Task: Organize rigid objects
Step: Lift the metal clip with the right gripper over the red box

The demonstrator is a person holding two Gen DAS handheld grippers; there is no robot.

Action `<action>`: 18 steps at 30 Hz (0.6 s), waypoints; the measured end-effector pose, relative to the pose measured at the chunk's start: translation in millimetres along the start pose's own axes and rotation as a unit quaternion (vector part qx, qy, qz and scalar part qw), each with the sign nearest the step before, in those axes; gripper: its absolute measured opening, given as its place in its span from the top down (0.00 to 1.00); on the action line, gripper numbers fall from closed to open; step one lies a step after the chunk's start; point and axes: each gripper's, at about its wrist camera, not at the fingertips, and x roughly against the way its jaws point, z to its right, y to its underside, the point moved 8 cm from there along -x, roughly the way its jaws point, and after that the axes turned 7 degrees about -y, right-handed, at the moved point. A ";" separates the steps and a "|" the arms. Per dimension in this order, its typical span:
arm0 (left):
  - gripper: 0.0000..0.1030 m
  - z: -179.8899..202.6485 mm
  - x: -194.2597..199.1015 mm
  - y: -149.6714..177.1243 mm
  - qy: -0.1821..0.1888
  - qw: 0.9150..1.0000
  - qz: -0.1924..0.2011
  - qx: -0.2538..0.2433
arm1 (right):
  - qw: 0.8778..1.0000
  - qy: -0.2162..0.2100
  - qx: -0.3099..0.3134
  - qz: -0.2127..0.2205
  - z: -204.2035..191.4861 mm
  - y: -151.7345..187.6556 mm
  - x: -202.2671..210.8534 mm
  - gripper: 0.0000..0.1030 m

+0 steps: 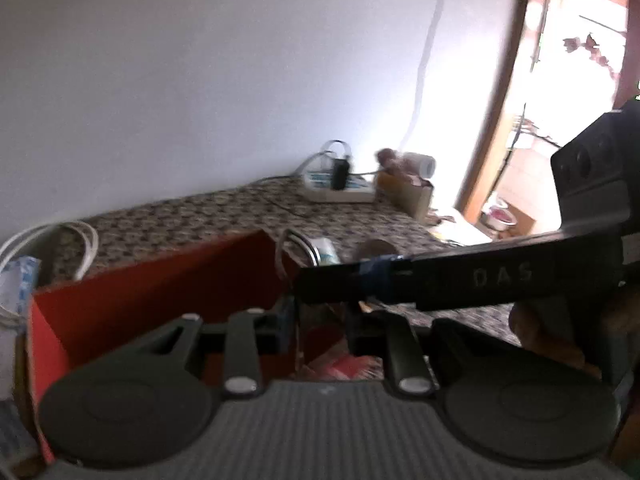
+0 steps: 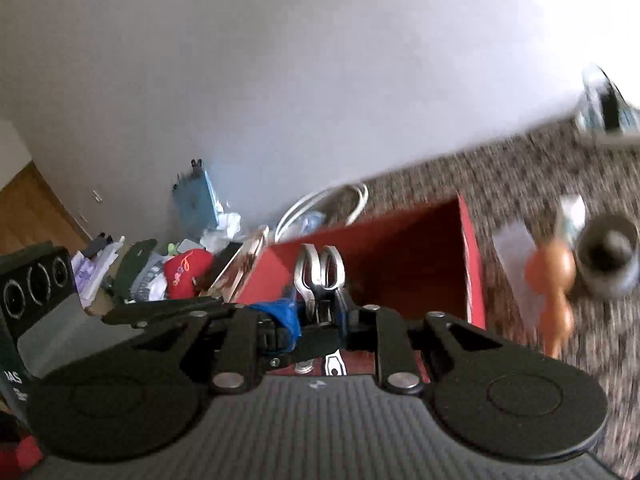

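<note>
Overhead, scissors hang above the red box

Seemingly mid-delivery, the right tongs [image 2: 320, 320] are clamped on a pair of scissors [image 2: 320, 276], whose long axis points away from the camera, handle loops foremost, directly over the open red box [image 2: 472, 264] on the patterned tabletop [image 2: 520, 184]. The left tongs [image 1: 316, 332] stand apart and empty just above the same box [image 1: 152, 292]. Judging by this, the right hand is nearer to the drop.
</note>
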 end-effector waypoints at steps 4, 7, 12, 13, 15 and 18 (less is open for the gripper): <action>0.83 -45.6 -36.6 5.5 -0.017 0.998 -0.051 0.039 | 0.998 -0.004 -0.022 -0.058 31.1 -11.8 -55.4 0.99; 0.83 -70.1 -70.8 17.1 -0.030 0.992 -0.101 0.064 | 0.993 0.006 -0.038 -0.115 51.6 -6.1 -98.2 0.99; 0.84 -102.5 -102.6 33.8 -0.039 0.979 -0.163 0.114 | 0.981 0.023 -0.065 -0.181 75.3 2.4 -145.2 0.99; 0.84 -105.4 -106.8 36.2 -0.043 0.977 -0.170 0.119 | 0.979 0.024 -0.072 -0.190 77.9 4.3 -150.2 0.99; 0.84 -109.2 -115.4 38.7 -0.053 0.974 -0.184 0.123 | 0.977 0.028 -0.073 -0.200 81.0 7.3 -159.3 1.00; 0.84 -114.1 -122.3 47.1 -0.073 0.969 -0.202 0.124 | 0.975 0.027 -0.068 -0.209 78.1 14.6 -166.0 0.99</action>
